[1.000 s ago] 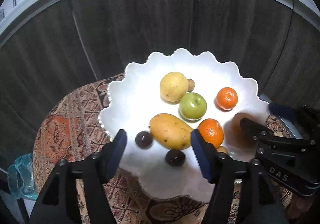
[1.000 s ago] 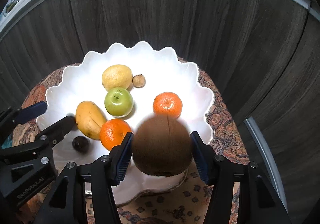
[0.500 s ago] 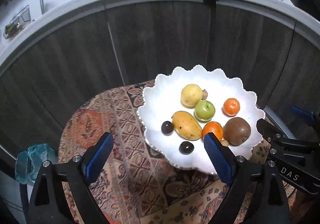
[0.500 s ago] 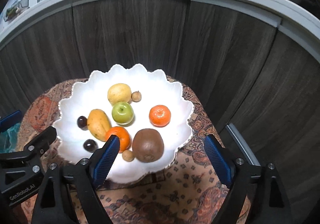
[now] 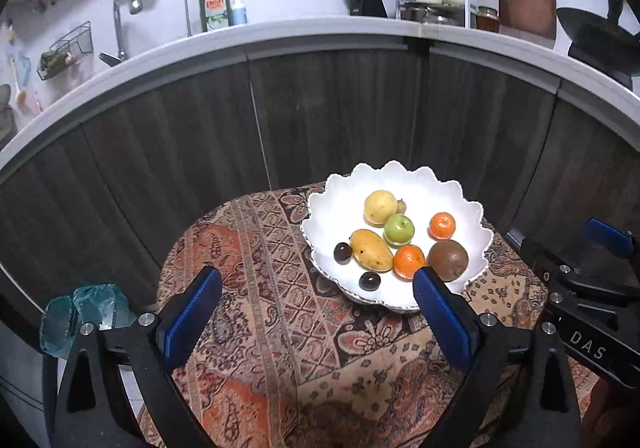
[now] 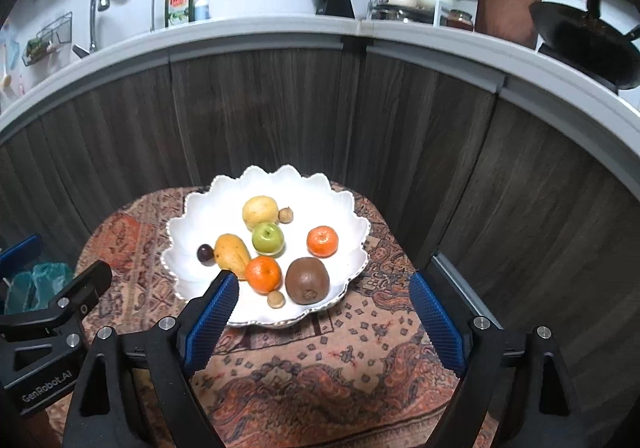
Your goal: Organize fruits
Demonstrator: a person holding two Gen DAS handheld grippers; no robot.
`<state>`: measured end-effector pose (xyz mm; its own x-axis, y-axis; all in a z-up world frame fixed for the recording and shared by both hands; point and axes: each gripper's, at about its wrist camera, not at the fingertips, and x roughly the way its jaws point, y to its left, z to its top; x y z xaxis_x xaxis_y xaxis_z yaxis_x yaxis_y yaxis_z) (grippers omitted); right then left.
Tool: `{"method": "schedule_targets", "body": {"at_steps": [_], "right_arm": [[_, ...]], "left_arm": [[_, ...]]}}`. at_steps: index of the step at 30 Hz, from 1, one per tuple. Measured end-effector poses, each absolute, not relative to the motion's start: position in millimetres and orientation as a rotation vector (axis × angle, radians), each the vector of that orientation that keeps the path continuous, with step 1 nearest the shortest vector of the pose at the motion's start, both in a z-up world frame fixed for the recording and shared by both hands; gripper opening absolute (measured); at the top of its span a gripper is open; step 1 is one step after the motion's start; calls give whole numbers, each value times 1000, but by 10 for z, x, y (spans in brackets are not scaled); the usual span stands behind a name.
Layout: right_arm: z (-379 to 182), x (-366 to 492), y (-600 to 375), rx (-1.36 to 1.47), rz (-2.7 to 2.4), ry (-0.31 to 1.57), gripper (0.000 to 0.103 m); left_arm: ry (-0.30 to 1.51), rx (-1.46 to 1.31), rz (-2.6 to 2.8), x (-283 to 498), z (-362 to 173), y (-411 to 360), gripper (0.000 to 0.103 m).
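My left claw (image 5: pixel 316 310) is opening, nothing between its pads. My right claw (image 6: pixel 324 312) hangs released above the patterned tabletop (image 6: pixel 320 368). The brown kiwi (image 6: pixel 307 280) lies in the white scalloped bowl (image 6: pixel 352 220).

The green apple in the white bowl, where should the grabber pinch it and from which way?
Probably from above, pinching the green apple across its round middle. The mango and yellow fruit crowd its left and far sides, so set the fingers where gaps show, clear of the orange.

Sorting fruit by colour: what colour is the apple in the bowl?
Green; the apple in the white bowl shows best in the right wrist view.
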<state>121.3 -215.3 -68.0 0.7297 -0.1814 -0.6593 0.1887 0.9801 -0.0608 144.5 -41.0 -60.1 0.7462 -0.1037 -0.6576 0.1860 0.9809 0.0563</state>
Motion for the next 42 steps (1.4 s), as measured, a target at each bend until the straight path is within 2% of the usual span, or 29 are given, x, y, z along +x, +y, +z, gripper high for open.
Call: {"method": "schedule_targets", "body": {"at_steps": [13, 27, 42], "right_arm": [[-440, 574, -2015, 25, -206, 675, 88], [-437, 81, -1876, 41, -175, 664, 88], [-455, -174, -1893, 48, -179, 665, 88]], "left_arm": [[690, 109, -147, 839, -427, -245, 98], [670, 97, -112, 315, -365, -3, 99], [661, 116, -133, 69, -351, -25, 100]]}}
